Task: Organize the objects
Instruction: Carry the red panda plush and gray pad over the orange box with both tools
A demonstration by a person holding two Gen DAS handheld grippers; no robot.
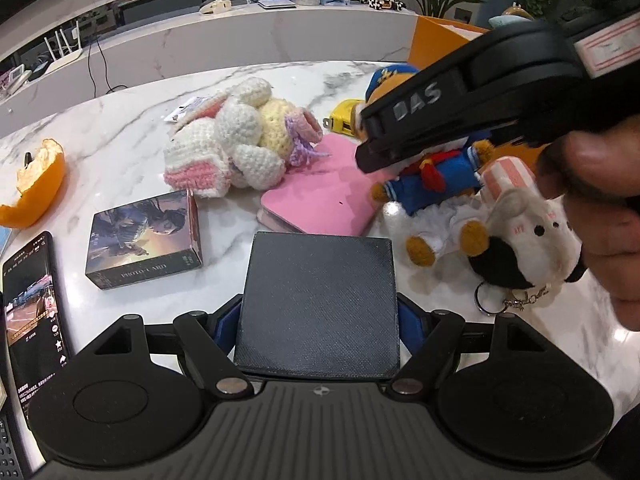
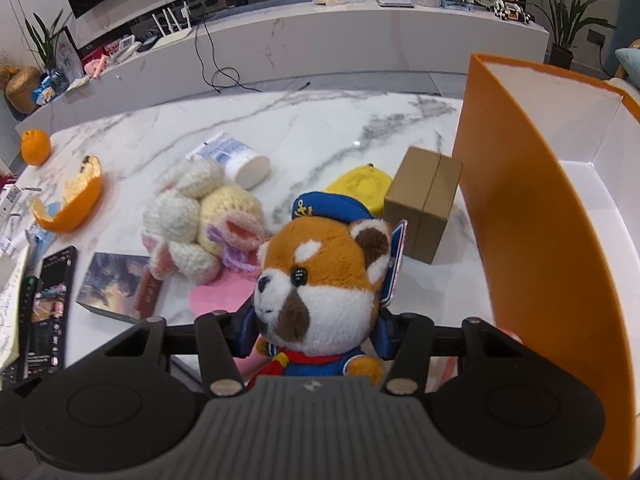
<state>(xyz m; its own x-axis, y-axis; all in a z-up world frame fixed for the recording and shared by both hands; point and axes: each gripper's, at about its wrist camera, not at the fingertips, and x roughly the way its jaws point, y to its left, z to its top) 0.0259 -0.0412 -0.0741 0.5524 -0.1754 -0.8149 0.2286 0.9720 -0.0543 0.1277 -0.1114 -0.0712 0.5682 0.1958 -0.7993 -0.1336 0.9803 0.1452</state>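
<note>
The right gripper has its jaws closed around the sailor red panda plush, just above the counter. Lift it clear, then swing right into the orange box. The left gripper jaws clamp a black square pad.

Bright indoor light, fisheye-warped edges
</note>
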